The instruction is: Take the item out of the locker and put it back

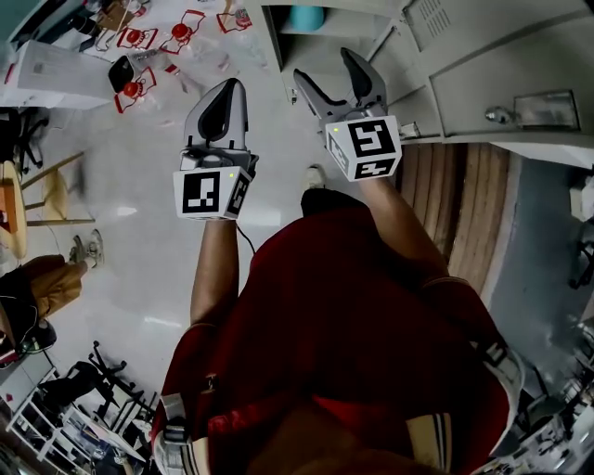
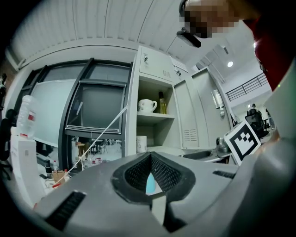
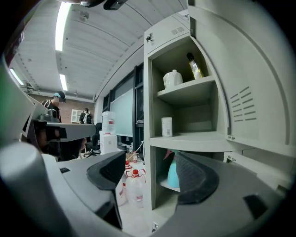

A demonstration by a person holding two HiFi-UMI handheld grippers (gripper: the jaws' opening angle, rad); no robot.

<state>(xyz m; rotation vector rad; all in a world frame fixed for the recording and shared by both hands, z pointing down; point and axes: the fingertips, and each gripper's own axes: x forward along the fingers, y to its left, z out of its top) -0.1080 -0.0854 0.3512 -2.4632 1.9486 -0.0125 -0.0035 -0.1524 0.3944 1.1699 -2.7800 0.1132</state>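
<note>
The grey locker (image 1: 436, 65) stands open in front of me. In the right gripper view its shelves hold a white pitcher (image 3: 173, 78) and a dark bottle (image 3: 194, 66) on top, a white jar (image 3: 166, 126) below, and a teal spray bottle (image 3: 173, 172) lowest. My right gripper (image 1: 327, 65) (image 3: 150, 162) is open and empty, short of the locker, facing the spray bottle (image 1: 306, 17). My left gripper (image 1: 232, 85) (image 2: 150, 157) is shut on nothing, level with the right one and to its left.
The locker door (image 3: 249, 83) swings out to the right. Clear jugs with red caps (image 3: 135, 187) stand on the floor left of the locker, more jugs (image 1: 181, 35) beyond. Chairs and clutter (image 1: 56, 278) are at the left; people (image 3: 54, 106) stand far off.
</note>
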